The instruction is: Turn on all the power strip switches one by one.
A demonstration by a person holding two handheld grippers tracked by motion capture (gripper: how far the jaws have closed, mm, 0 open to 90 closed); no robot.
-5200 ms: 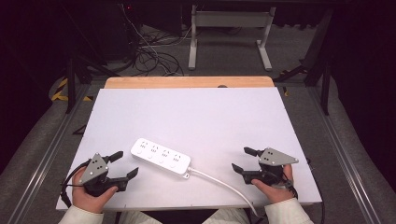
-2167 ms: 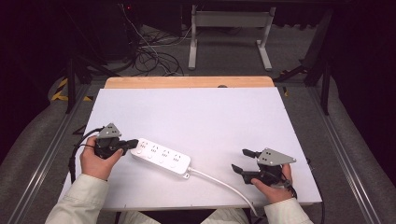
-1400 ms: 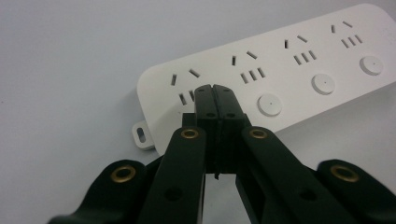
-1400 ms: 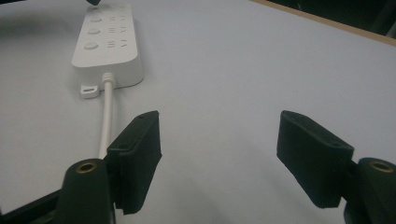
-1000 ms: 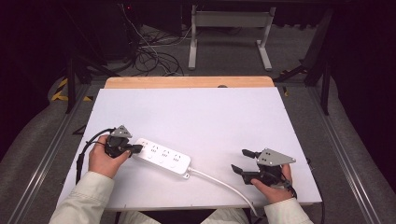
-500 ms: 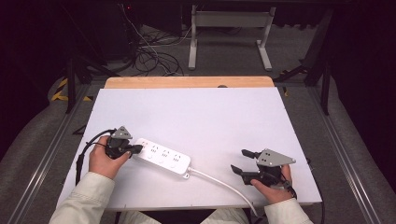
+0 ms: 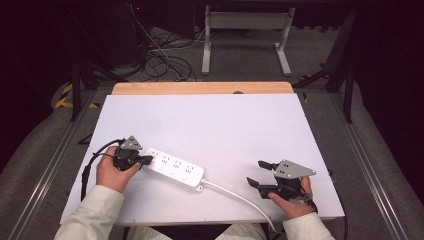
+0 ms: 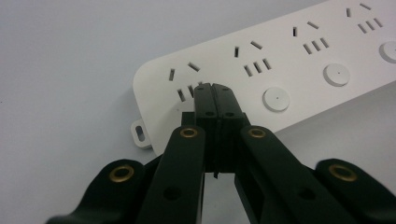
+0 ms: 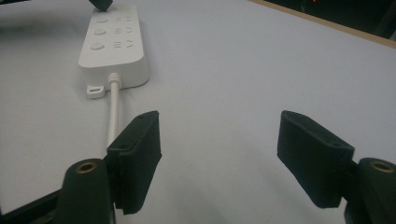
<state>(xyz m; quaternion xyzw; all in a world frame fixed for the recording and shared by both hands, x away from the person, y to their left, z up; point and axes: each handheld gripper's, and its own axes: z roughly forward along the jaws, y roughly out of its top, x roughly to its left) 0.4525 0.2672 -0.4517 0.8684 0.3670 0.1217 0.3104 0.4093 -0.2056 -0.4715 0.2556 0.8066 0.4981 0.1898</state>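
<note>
Left gripper (image 8: pixel 215 88), jaws pressed together empty, tips on the strip (image 8: pixel 289 70) end (sockets legible in the left gripper view); right gripper (image 9: pixel 219 158) gapes, grasping nothing, beside the cord (image 9: pixel 112 114).

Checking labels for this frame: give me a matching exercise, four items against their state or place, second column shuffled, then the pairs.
Items:
1. left gripper
2. right gripper
3. power strip
4. white cord

States:
A. jaws wide apart, nothing between them
B. runs off the table's near edge
C. jaws shut, tips on the strip's end
D. lies flat on the white table, sockets up

Pairs: 1-C, 2-A, 3-D, 4-B
</note>
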